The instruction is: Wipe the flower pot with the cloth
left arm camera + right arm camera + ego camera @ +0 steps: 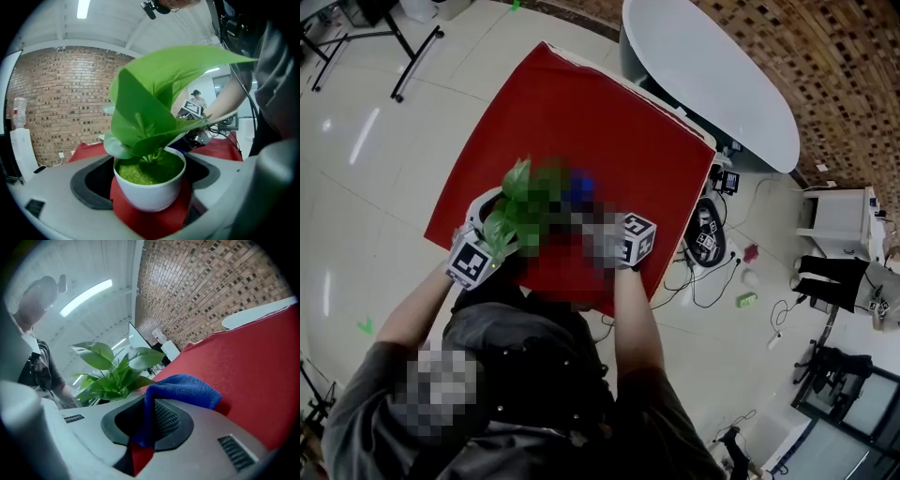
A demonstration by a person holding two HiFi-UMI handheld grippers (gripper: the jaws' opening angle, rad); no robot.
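A white flower pot (149,191) with green filling and a broad-leafed plant (157,101) sits between the jaws of my left gripper (150,174), which is shut on its sides just above the red tabletop (157,222). In the head view the plant (521,202) is at the table's near edge, with the left gripper (492,234) beside it. My right gripper (145,423) is shut on a folded blue cloth (182,389), held close to the plant (114,375). In the head view the cloth (580,187) lies just right of the leaves, in front of the right gripper (598,225).
The red cloth-covered table (581,122) stretches away ahead. A white oval table (712,75) stands beyond its far right corner. Cables and small devices (709,236) lie on the floor at the right, and stand legs (398,56) at the upper left.
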